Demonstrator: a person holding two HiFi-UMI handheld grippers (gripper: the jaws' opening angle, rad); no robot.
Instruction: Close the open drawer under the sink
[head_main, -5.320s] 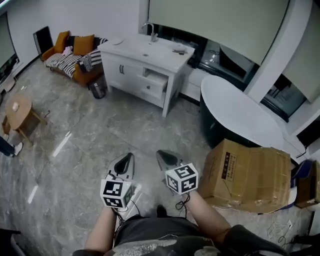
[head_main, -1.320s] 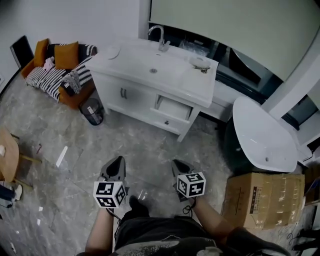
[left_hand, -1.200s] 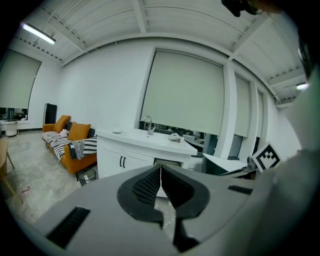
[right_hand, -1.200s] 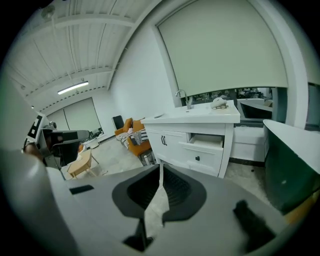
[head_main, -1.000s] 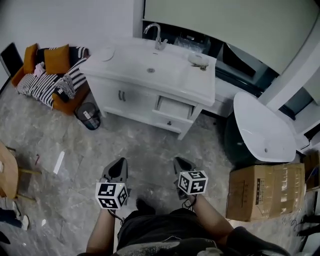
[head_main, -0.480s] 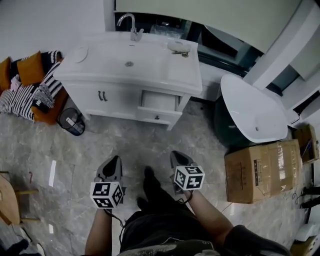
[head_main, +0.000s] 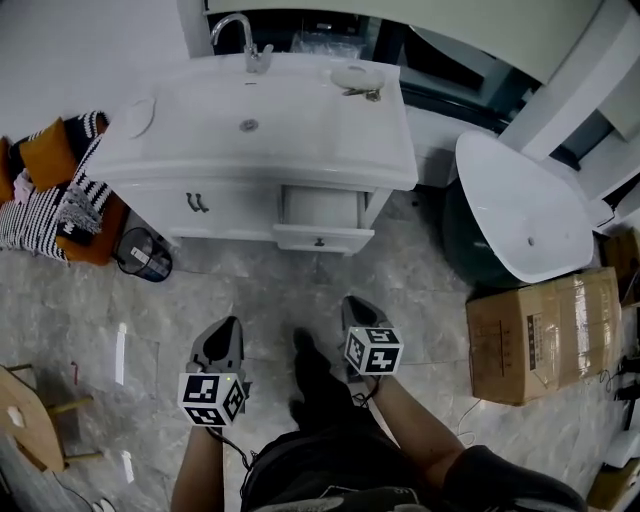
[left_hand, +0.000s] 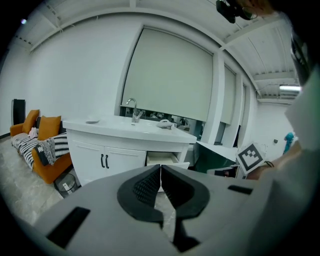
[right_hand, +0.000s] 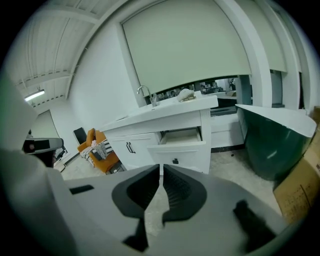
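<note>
1. Nearest, the grey left gripper (head_main: 229, 325) and its twin, the right gripper (head_main: 351, 303), hang over the grey marbled floor (head_main: 440, 330). Both pairs of jaws are pressed together with nothing between them.
2. Farther off, well apart from both, the white drawer with a small dark knob (head_main: 322, 238) stands pulled out (at the right end of the white sink cabinet (head_main: 160, 195)).

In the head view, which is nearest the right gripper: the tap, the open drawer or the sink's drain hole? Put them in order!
From the right gripper:
1. Open drawer, just ahead, under the sink.
2. Drain hole, in the sink's middle.
3. Tap, at its back edge.
</note>
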